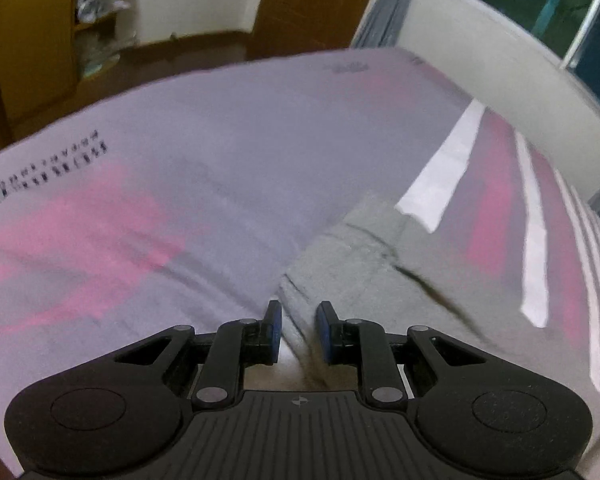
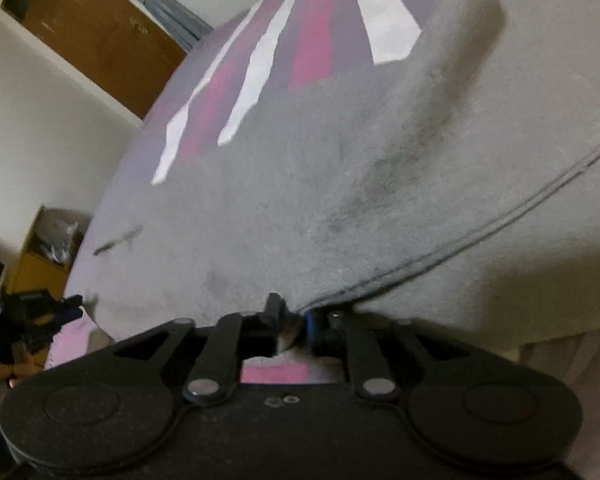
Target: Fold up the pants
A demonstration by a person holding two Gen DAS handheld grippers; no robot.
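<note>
Left wrist view: the left gripper point(image 1: 299, 330) sits at bottom centre, jaws set a little apart with grey fabric of the soft grey fleece pants point(image 1: 356, 248) running between the blue pads point(image 1: 275, 332). Looks like a loose pinch on the cloth, but can't tell if it's really clamped. The pants stretch from the jaws up toward centre-right of frame, lying on the lilac bedsheet w/ pink patches and white stripes point(image 1: 204, 168). A brown wooden cupboard point(image 1: 40, 48) stands upper left, a dark window point(image 1: 540, 4) upper right. Frame is blurry, so prob. mid-motion.

Right wrist view: the right gripper point(image 2: 290, 316) at lower centre is clenched on the pants' stitched seam edge point(image 2: 480, 232); fabric is lifted and fans out across most of the frame, w/ a raised ridge toward upper right. The left gripper shows at the far left edge, low, pointing in at the cloth edge.

Doing it well, I'd judge: keep both pinches level, cloth taut betw. them, and carry the edge over evenly so seams line up; firm up the left grip first. Both tools are held low, tilted forward over the bed.
</note>
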